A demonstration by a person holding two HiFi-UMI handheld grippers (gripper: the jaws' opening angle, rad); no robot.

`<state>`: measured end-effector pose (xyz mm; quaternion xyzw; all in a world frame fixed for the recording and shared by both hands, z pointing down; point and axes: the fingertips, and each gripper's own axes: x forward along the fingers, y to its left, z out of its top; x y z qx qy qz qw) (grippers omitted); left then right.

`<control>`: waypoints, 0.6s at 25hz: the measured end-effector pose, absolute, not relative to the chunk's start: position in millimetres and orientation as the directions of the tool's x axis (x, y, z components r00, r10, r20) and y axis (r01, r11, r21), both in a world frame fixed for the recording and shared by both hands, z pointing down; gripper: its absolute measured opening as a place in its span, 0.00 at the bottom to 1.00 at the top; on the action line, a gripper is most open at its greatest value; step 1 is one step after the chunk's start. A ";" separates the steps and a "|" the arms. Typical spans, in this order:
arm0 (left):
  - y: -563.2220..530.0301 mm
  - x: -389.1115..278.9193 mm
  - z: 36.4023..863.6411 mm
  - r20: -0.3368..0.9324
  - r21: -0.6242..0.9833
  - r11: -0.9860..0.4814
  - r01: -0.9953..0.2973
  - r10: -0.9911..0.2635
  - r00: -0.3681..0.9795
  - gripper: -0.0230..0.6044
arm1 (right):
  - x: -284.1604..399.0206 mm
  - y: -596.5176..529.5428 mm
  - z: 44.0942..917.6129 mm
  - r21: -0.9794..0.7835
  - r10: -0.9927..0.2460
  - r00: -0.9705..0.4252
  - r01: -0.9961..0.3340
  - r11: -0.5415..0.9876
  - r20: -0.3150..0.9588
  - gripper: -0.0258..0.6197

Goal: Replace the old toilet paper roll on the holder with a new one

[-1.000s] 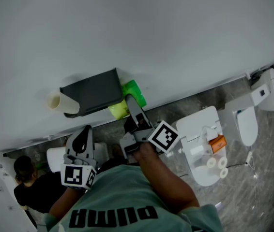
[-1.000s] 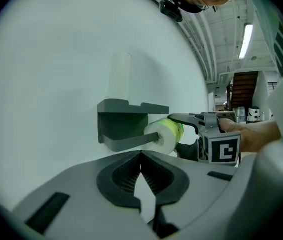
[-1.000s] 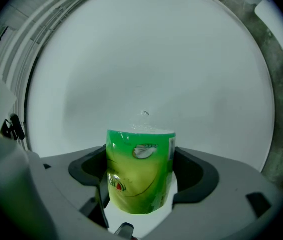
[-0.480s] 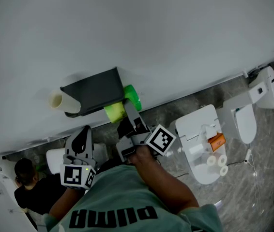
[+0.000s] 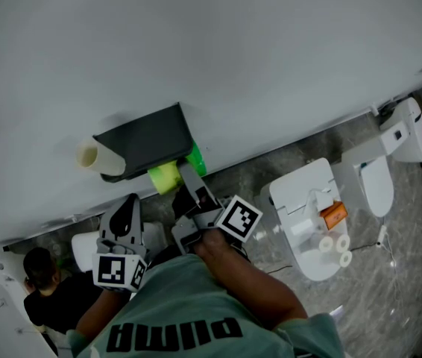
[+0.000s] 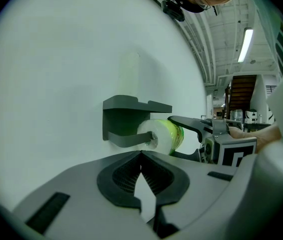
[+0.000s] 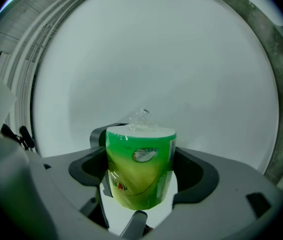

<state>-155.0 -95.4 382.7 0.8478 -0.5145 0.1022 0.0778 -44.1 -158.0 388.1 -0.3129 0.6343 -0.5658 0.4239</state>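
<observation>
White wall [image 5: 233, 51] fills most of the head view, with a grey marbled floor [image 5: 412, 274] far below at right and white toilet units [image 5: 304, 200] standing on it. Dark grey holder [image 5: 147, 142] is fixed to the wall: a flat shelf on top, one arm under it. Right gripper [image 5: 187, 176] reaches up to the holder's right end, jaws clamped on the sides of a green-wrapped toilet paper roll [image 5: 165, 176]. In the right gripper view the roll fills the gap between the jaws, twisted wrapper end pointing at the wall. From the left gripper view the roll's white end sits at the tip of the holder's arm; whether it is threaded on, cannot tell. Left gripper [image 5: 125, 207] hangs lower, apart from the holder, jaws tip to tip with nothing between. Pale tube [image 5: 88, 156] sits at the holder's left end.
</observation>
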 end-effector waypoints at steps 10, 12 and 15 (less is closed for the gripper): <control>-94.2 -164.0 385.1 0.256 0.021 -0.456 -0.890 -0.858 0.446 0.04 | -69.3 -149.5 385.7 -0.981 -0.843 -0.503 0.077 0.178 -0.193 0.67; -93.6 -165.9 384.6 0.253 0.019 -0.455 -0.890 -0.859 0.445 0.04 | -75.3 -147.1 385.3 -0.981 -0.833 -0.518 0.076 0.181 -0.193 0.66; -92.5 -169.7 386.8 0.256 0.018 -0.448 -0.894 -0.862 0.437 0.04 | -82.1 -144.7 386.7 -0.981 -0.824 -0.534 0.078 0.175 -0.189 0.66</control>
